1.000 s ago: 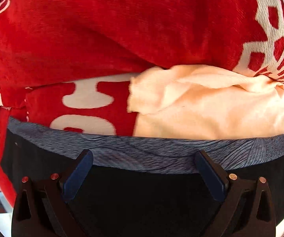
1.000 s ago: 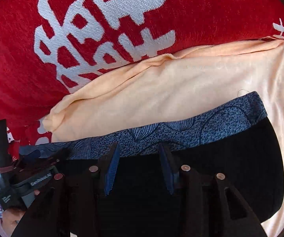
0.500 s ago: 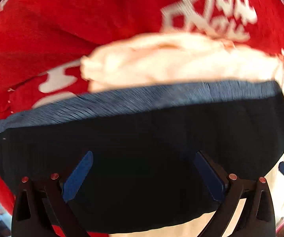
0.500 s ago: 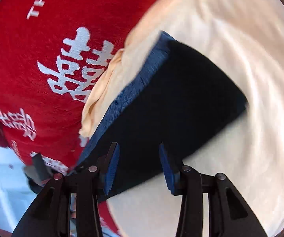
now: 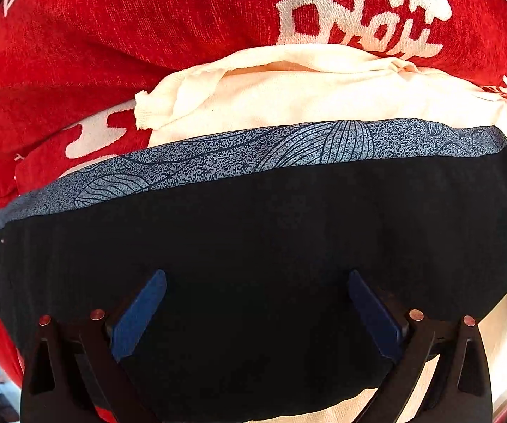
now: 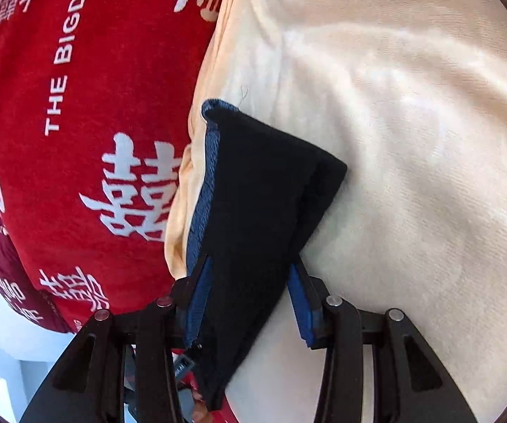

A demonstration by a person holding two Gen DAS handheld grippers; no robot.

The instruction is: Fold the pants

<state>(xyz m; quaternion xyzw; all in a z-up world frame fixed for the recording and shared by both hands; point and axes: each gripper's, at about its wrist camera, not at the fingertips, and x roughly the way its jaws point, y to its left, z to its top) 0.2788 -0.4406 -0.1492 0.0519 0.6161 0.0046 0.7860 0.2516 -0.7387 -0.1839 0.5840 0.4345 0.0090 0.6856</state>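
We start on the left, where the left claw (image 5: 253, 312) stands wide apart over the dark pants (image 5: 253, 246), pointing steeply down at them, and we see no cloth pinched between its blue pads. The pants lie flat as a broad dark panel, their patterned blue waistband (image 5: 253, 151) running along the far edge, on a cream cloth (image 5: 288, 95) that covers a red blanket (image 5: 112, 35) printed with white characters.

Moving right, the right claw (image 6: 249, 292) is at a middling width, and the end of the pants (image 6: 264, 183) sits between its pads; whether the pads actually press the cloth we cannot tell. Here the cloth already looks doubled, with the waistband's edge (image 6: 207, 176) along the left side, lying on the cream cloth (image 6: 412, 141) beside the red blanket (image 6: 94, 105).

We judge the step to be setting up the next fold. To do it well, we should grip both layers at the end and not just the top one, keep the waistband edges lined up, and bring the end across low and evenly so the panel stays smooth. The cream cloth could lift with the pants if we bite too deep.
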